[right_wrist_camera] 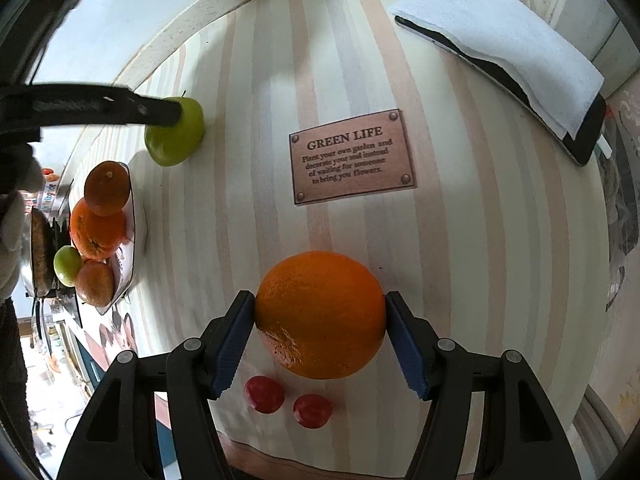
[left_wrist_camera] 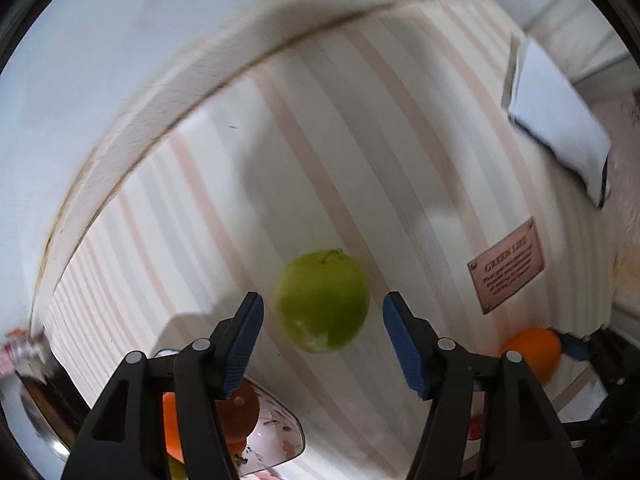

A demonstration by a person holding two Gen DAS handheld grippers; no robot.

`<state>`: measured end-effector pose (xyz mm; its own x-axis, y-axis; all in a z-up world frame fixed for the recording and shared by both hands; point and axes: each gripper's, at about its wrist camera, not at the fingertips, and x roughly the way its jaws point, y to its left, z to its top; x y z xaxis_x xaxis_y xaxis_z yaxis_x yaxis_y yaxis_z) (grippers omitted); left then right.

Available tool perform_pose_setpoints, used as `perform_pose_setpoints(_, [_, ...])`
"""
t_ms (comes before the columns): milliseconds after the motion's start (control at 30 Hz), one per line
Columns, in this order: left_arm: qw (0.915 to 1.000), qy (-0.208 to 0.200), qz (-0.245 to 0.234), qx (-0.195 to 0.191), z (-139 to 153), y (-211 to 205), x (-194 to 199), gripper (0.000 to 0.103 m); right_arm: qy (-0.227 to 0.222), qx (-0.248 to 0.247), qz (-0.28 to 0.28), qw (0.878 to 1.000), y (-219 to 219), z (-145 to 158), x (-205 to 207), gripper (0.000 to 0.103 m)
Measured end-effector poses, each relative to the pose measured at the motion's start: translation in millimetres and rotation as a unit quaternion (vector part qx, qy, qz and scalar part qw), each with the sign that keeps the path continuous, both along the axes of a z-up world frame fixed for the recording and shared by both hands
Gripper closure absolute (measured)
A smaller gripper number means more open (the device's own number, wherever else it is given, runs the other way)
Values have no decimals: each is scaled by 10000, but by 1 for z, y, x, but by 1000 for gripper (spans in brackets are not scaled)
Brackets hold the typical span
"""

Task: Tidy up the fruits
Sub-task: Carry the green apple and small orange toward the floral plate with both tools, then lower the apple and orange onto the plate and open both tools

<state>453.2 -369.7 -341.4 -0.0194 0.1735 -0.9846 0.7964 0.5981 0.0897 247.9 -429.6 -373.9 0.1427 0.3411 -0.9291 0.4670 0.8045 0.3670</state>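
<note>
The left hand-held gripper (left_wrist_camera: 323, 344) points down at the striped surface (left_wrist_camera: 240, 184) with its jaws apart and a green apple (left_wrist_camera: 322, 300) lying between the blue pads; a clear gap shows on each side of the fruit, so the pads do not press on it. The left wrist picture is blurred. In the right wrist view that same gripper's black finger reaches in from the left edge and overlaps the top of the apple, which sits on the surface just beyond a white patterned plate (right_wrist_camera: 134, 240). The plate, at the left edge of the surface, carries a heap of fruit: a large orange (right_wrist_camera: 98, 232), two darker orange fruits (right_wrist_camera: 106, 188) and a small green fruit (right_wrist_camera: 67, 265). The right hand-held gripper (right_wrist_camera: 320, 332) is clamped on a big orange (right_wrist_camera: 320, 314), both blue pads pressing its sides. Below it two small red fruits (right_wrist_camera: 264, 394) lie side by side on the surface. A brown printed plaque reading "GREEN LIFE" (right_wrist_camera: 352, 156) marks the middle of the surface, and at the far right a folded white cloth (right_wrist_camera: 500, 36) lies over a dark tablet (right_wrist_camera: 580, 140).
</note>
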Motion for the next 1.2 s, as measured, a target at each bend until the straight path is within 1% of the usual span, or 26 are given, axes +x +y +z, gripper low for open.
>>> perform_pose_setpoints(133, [9997,-38,-190,149,-11,-4,-7,43,7,-14,-85,10000,-3,0,-3,35])
perform_pose_setpoints(200, [9997,-86,-195,125,-13,-5,-8,43,11,-2,-111,9999,-4,0,-4,35])
perform_pose_setpoints(233, [9997,-135,-184,99,-13,-4,-8,46,13,-5,-116,9999,-5,0,-4,35])
perform_pose_setpoints(267, [9995,-223,-193,91,-12,-4,-9,50,13,-16,-117,9999,-5,0,-5,35])
perform_pose_setpoints(467, [9983,-486,-314,1,-1,0,-30,50,-7,-123,-73,9999,-2,2,-2,35])
perform_pose_setpoints(633, [9981,-530,52,-304,15,22,-55,50,-101,-148,7,9998,0,11,-1,35])
perform_pose_setpoints(700, [9969,-437,393,-522,24,38,-67,50,-141,-174,74,9997,2,15,-1,35])
perform_pose_setpoints(767, [9945,-459,655,-671,32,52,-78,50,-172,-205,136,9995,3,19,-2,35])
perform_pose_setpoints(900, [9840,-470,1379,-1027,45,91,-104,50,-223,-298,268,9989,7,26,-3,35])
perform_pose_setpoints(933, [9800,-451,1581,-1121,48,102,-112,50,-240,-275,298,9989,8,28,-3,35])
perform_pose_setpoints(1000, [9722,-397,1935,-1260,45,129,-122,50,-257,-226,315,9989,11,30,-3,35])
perform_pose_setpoints(1067, [9652,-331,2224,-1332,45,148,-131,50,-280,-143,343,9989,16,33,-2,35])
perform_pose_setpoints(1100, [9602,-278,2412,-1383,44,161,-137,50,-287,-110,347,9989,18,34,-1,35])
perform_pose_setpoints(1200, [9483,-250,2793,-1483,53,190,-139,50,-353,45,390,9986,29,39,6,35])
